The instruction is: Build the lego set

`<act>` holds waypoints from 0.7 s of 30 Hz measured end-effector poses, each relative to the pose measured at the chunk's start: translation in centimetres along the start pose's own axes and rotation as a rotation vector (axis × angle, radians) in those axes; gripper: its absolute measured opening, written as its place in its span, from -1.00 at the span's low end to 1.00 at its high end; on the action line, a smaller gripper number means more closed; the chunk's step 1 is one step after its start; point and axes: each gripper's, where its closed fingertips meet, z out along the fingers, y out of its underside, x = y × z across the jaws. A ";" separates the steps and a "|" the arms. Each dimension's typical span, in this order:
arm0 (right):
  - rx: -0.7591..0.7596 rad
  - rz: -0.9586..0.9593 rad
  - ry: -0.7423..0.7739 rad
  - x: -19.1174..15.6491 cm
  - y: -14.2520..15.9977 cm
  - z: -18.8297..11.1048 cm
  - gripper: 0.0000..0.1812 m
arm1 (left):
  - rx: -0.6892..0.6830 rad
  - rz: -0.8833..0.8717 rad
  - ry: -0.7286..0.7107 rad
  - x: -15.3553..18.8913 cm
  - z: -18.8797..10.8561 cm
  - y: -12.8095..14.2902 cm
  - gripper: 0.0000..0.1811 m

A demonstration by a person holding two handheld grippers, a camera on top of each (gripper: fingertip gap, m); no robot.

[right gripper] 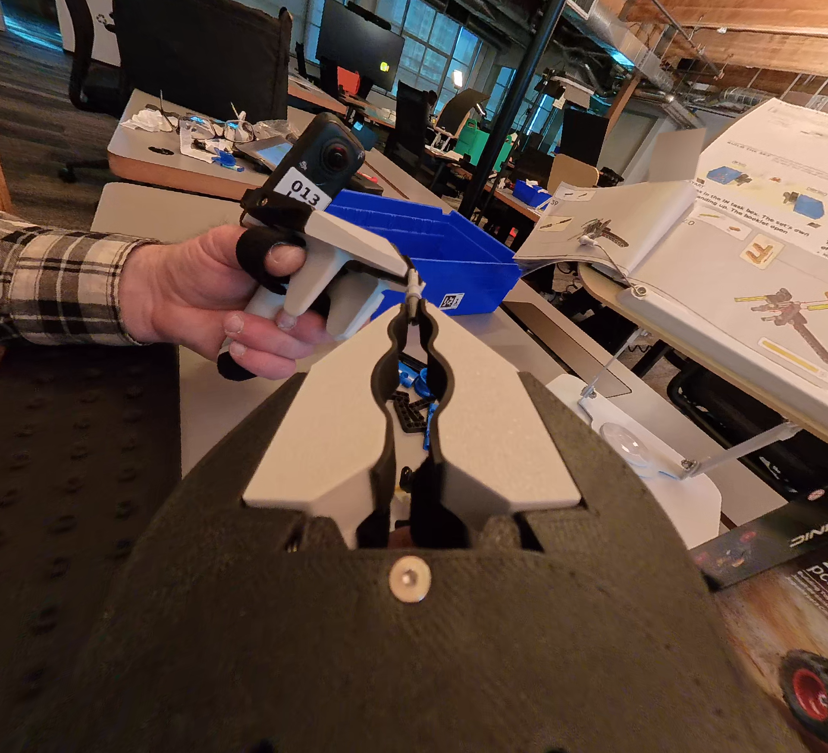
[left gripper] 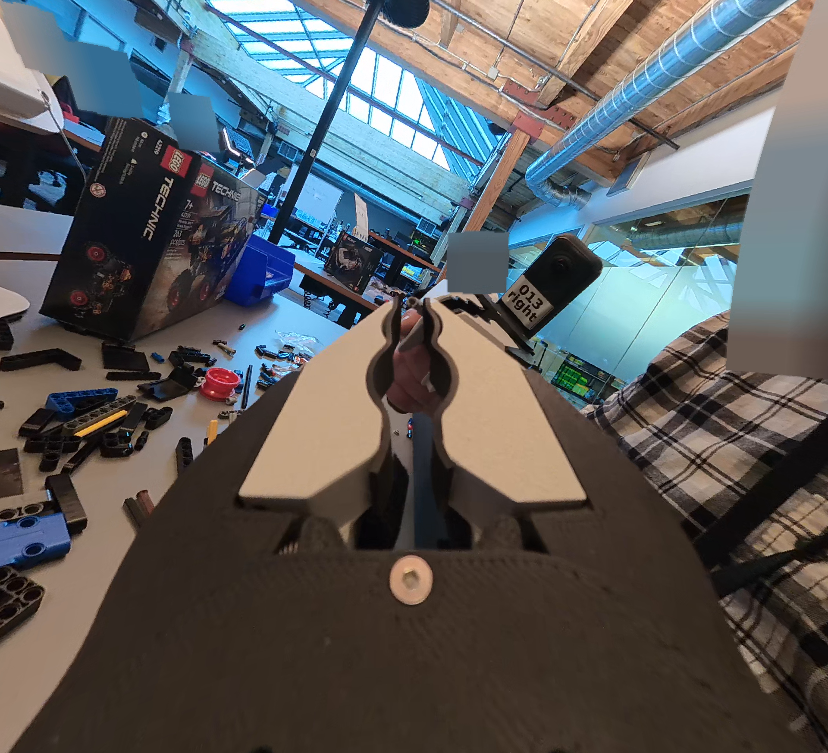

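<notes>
We saw the left gripper [right gripper: 410, 272] and the right gripper [right gripper: 411, 314] meeting tip to tip mid-frame, both nearly closed on one small grey-and-white pin [right gripper: 412, 283] held above the counter [left gripper: 112, 561]. Loose lego pieces [left gripper: 96, 418] lay scattered at left, below the set's box [left gripper: 148, 234].

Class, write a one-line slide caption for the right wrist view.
Two hand-held grippers meet tip to tip on a small grey pin before a blue plastic bin.
</notes>
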 end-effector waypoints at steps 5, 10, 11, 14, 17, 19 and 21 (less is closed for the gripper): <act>-0.006 -0.003 -0.007 -0.2 0.1 0.1 -0.96 | 0.000 0.012 0.001 0.1 -0.1 -0.1 -0.95; -0.004 -0.010 -0.005 -0.2 0.1 0.2 -0.96 | -0.001 0.027 0.004 0.2 -0.2 -0.1 -0.96; -0.003 -0.010 -0.005 -0.2 0.0 0.2 -0.96 | 0.000 0.031 0.004 0.2 -0.2 -0.1 -0.96; -0.004 -0.015 -0.003 -0.2 0.1 0.2 -0.96 | 0.001 0.026 0.007 0.2 -0.2 -0.2 -0.96; -0.009 -0.025 0.000 -0.2 0.1 0.2 -0.94 | -0.003 0.034 0.003 0.2 -0.2 -0.1 -0.96; -0.020 -0.048 0.009 -0.2 0.3 0.2 -0.93 | -0.004 0.039 -0.008 0.1 -0.2 -0.1 -0.97; -0.030 -0.064 0.015 -0.2 0.3 0.2 -0.93 | -0.004 0.048 -0.016 0.0 -0.2 -0.1 -0.97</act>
